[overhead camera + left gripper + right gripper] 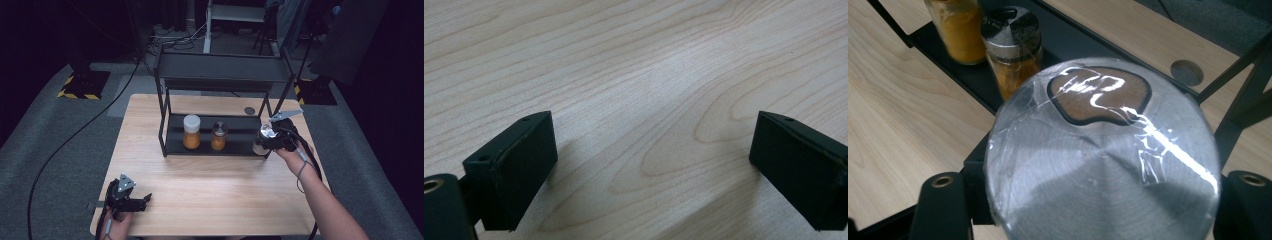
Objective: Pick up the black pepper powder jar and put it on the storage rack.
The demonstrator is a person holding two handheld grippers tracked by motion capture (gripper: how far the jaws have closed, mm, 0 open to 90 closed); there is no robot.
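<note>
Pale wood, the table (210, 190), carries the whole job, and at its near left corner the left gripper (142, 200) rests low over the boards with its jaws standing wide apart and nothing between them; in the left gripper view there is bare wood grain between the two black pads (519, 165). It looks parked, with no part in the work for now.

Moving right, a black two-tier rack (220, 70) stands on the far half of the table. On its lower shelf (240, 137) a white-capped jar (191, 131) of orange powder stands upright, and just beside it, to the right, a shorter jar with a metal cap (219, 135). These two seem already placed.

Farther right, at the rack's right end, the right gripper (265, 137) is clamped on a third jar, a spice shaker (1103, 155) whose round metal lid is sealed in clear film, with a window showing brown powder. The jaws grip it at either side, closed as far as the jar allows. The shaker hangs near the front right post, not yet on the shelf.

By my reading, shelving the jars is about two thirds done: what is left is to carry the shaker in past the post, set it upright right of the metal-capped jar, and let go.
</note>
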